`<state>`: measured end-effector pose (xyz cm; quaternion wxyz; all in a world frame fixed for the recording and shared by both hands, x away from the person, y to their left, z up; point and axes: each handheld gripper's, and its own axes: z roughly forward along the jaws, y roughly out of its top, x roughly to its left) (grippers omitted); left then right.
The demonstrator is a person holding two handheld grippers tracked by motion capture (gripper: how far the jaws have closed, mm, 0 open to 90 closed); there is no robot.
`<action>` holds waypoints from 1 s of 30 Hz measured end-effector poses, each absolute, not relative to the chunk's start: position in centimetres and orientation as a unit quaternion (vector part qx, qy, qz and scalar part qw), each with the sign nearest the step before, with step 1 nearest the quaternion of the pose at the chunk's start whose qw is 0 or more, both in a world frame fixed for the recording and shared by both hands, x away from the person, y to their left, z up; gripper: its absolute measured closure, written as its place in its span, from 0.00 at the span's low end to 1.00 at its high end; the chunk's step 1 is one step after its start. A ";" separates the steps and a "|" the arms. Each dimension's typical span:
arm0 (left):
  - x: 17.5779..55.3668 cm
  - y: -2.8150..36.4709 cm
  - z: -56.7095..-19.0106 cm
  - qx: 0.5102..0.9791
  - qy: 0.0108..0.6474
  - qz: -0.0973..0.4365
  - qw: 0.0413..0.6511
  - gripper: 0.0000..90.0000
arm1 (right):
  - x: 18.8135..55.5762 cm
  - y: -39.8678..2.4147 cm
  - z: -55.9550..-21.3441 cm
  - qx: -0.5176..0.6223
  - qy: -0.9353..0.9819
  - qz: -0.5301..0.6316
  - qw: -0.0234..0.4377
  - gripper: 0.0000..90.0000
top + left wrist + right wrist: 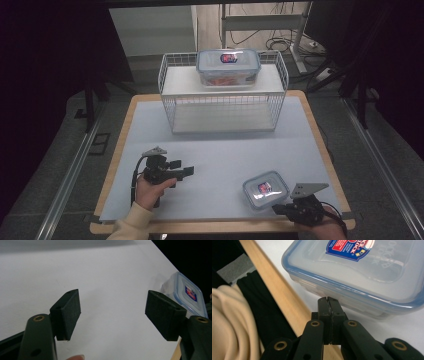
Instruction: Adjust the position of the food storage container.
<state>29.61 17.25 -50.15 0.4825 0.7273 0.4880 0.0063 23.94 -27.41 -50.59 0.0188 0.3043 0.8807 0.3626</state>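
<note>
The right tongs are closed, empty, right beside the small box. The left tongs wait open. The box is not picked up yet.

My table was wood-edged under a pale mat. A small box lay on the mat just ahead of my right gripper, and a wire rack stood far beyond my left gripper.
</note>
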 end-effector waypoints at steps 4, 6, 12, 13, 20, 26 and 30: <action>29.6 17.2 -50.2 0.727 0.489 0.007 0.482 0.31 | 24.6 -26.3 -50.3 0.295 0.880 0.370 0.028 1.00; 29.6 17.2 -50.2 0.726 0.489 0.007 0.483 0.31 | 25.0 -25.6 -50.4 0.294 0.882 0.367 0.029 1.00; 29.6 17.5 -50.1 0.723 0.492 0.008 0.484 0.31 | 26.2 -24.9 -50.5 0.300 0.877 0.374 0.033 1.00; 29.6 17.6 -50.1 0.723 0.492 0.009 0.484 0.31 | 26.5 -24.7 -50.5 0.302 0.876 0.374 0.034 1.00; 29.6 17.8 -50.0 0.719 0.495 0.007 0.488 0.31 | 28.6 -22.7 -50.4 0.307 0.872 0.378 0.033 1.00; 29.5 18.0 -50.0 0.719 0.494 0.007 0.488 0.31 | 29.0 -22.7 -50.5 0.312 0.872 0.376 0.036 1.00; 29.5 18.0 -49.9 0.716 0.496 0.007 0.491 0.31 | 28.4 -23.2 -50.2 0.311 0.868 0.386 0.029 1.00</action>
